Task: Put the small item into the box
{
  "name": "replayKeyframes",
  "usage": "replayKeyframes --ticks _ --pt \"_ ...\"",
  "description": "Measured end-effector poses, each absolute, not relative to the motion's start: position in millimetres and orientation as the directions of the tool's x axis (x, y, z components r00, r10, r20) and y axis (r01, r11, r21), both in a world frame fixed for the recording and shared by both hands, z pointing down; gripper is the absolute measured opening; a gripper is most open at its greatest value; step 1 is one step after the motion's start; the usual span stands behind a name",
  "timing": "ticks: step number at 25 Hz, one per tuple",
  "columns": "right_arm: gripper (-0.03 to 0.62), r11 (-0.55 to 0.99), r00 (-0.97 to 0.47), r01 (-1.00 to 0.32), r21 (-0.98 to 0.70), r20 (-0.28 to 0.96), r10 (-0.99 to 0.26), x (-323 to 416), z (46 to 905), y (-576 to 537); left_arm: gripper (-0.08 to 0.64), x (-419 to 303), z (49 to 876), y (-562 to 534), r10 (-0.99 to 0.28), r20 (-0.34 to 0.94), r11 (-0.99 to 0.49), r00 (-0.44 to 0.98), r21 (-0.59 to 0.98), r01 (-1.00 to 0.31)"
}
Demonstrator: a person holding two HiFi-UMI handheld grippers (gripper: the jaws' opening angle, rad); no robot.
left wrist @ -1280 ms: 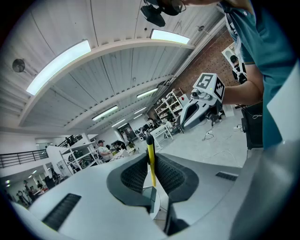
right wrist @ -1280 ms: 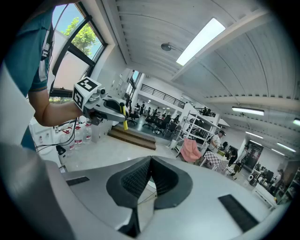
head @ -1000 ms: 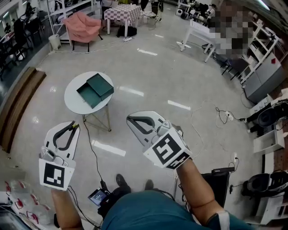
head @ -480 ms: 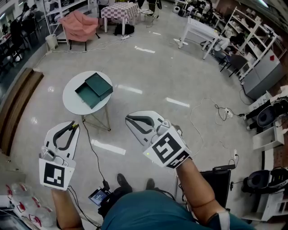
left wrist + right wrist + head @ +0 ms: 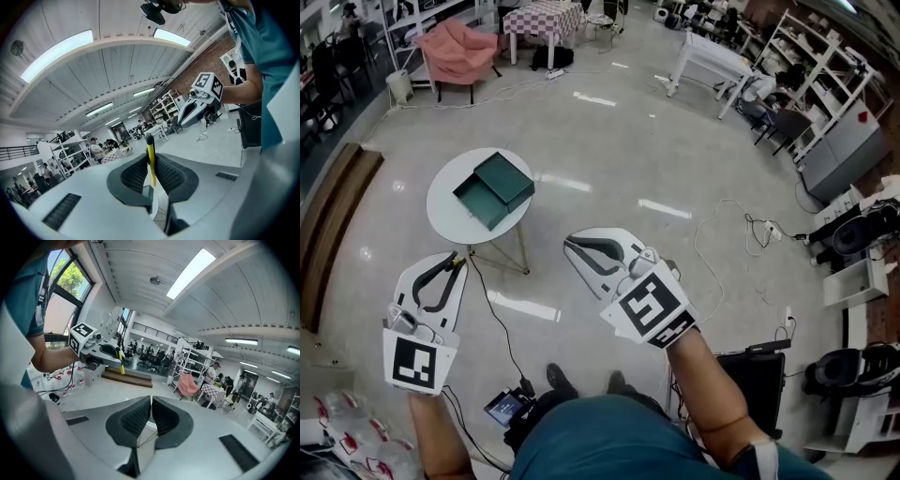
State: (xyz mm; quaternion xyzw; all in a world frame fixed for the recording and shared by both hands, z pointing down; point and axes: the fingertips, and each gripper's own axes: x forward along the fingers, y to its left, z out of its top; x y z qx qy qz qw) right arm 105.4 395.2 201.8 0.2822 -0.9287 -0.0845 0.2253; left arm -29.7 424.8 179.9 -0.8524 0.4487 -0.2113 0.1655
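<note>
Left gripper (image 5: 151,165): jaws pinched on a thin yellow stick (image 5: 150,157) with a black cap on the far end. The stick stands roughly upright between the ribbed black pads (image 5: 135,176) and pokes past the tips. Right gripper (image 5: 150,414): jaws together, nothing between them.

In the head view both grippers sit in the lower half of the frame, over the glossy pale floor (image 5: 609,159). The green box (image 5: 494,190) is at upper left on a round white table (image 5: 441,220), well apart from both grippers. The box is rectangular with thin walls and an open tray. A second green panel, probably the lid, overlaps its upper-right edge; hinged or loose, can't tell.

Judgement: this is the carry phase, and the drop hasn't started. To do it well:
- Keep the pinch firm, since a slim, smooth, rigid stick can pivot or slide on the pads.
- Aim the tips over the open tray, not the lid panel.
- Get the stick inside the walls and tilted towards flat before the jaws part, or it may bounce out.
- The table looks light on its thin wire legs, so don't knock it.
- A black cable (image 5: 497,328) crosses the floor between the person and the table, so watch footing.
- The right gripper is free to steady the box if needed.
</note>
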Motion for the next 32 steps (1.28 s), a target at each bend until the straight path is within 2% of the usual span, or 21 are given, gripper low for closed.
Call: replayKeyframes --ticks 6,13,32 --pt "0.040 0.808 -0.717 -0.511 0.292 0.372 -0.589 88 204 375 0.061 -47 186 404 -0.820 0.214 -0.563 0.531 -0.474 -0.677" --pt "0.040 0.815 -0.714 -0.510 0.275 0.393 -0.579 108 233 320 0.061 -26 218 354 -0.815 0.240 -0.574 0.527 -0.460 -0.678" --pt "0.040 0.903 -0.808 -0.371 0.217 0.404 -0.429 122 240 169 0.060 10 225 232 -0.866 0.296 -0.499 0.404 -0.437 -0.748"
